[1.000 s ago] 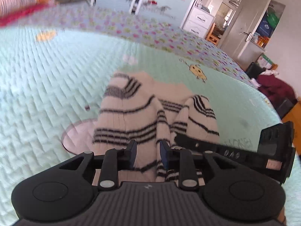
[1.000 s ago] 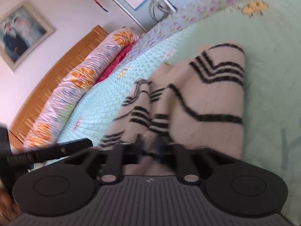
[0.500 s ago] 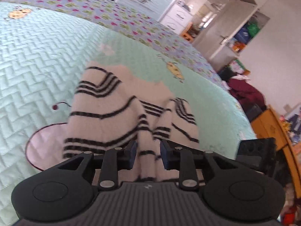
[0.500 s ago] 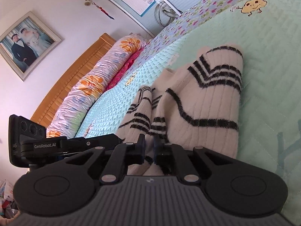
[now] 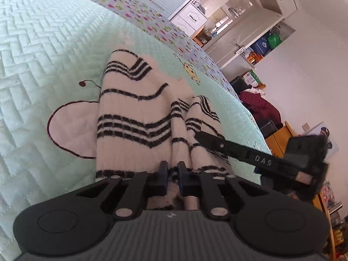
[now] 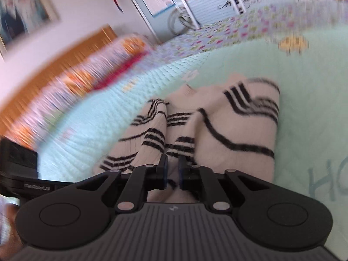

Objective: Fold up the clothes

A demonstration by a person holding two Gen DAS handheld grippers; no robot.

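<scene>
We are seeing the right wrist view smeared by blur, so the rolled bedding and wooden headboard beyond the striped sweater are hard to make out, and the near hem of that sweater is being hidden by the bodies of both tools in both views. We are counting one garment, a cream sweater with black stripes, lying folded lengthwise on the pale green quilt of the bed, with two sleeve folds running side by side along its top. We are holding two tools: the left tongs are nearly together at the sweater's near edge, with knit cloth showing in the narrow gap between them, so they are looking clamped on the hem. The right tongs are sitting just as narrow at the same near edge with cloth between them, apparently pinching the sweater too, though the blur is making that contact less certain. In the left view the other tool is crossing the sweater's right side as a dark bar, partly cut off at the frame edge. A pink heart outline on the quilt is showing just left of the sweater, partly tucked under it. Well beyond the sweater, past the bed's far edge, an open white cupboard is holding small items too tiny to tell apart.
</scene>
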